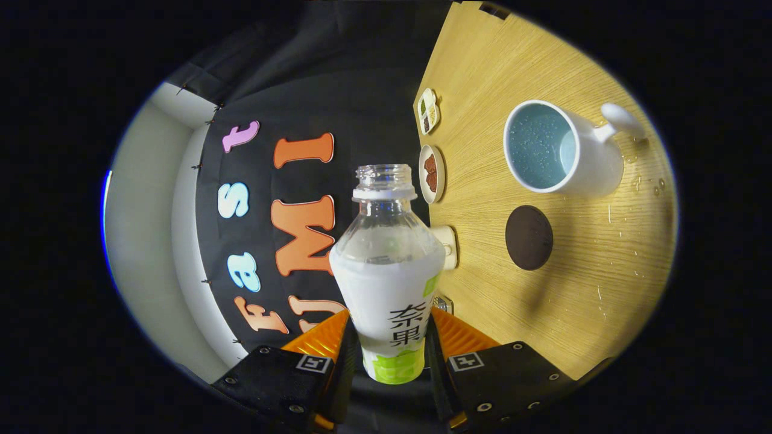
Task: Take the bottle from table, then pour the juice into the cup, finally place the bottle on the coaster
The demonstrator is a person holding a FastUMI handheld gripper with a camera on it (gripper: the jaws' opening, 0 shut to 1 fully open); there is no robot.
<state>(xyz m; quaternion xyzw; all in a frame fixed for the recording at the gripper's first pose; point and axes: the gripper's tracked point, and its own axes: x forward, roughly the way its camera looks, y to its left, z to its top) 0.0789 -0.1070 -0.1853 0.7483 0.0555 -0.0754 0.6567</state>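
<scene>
A clear open bottle (388, 271) with a white and green label stands between my two orange fingers (319, 337), and my gripper (389, 340) is shut on it. The whole view is rolled, so the wooden table (603, 289) runs beside the bottle. Beyond the fingers a white cup (561, 150) with a blue inside and a handle stands on the table; wet drops cling inside it. The dark round coaster (529, 237) lies on the table between the cup and my fingers, with nothing on it.
Two small dishes (431, 173) with food sit along the table's far edge by the black cloth wall, and a white block (447, 246) lies behind the bottle's shoulder. Water drops (639, 181) dot the wood near the cup.
</scene>
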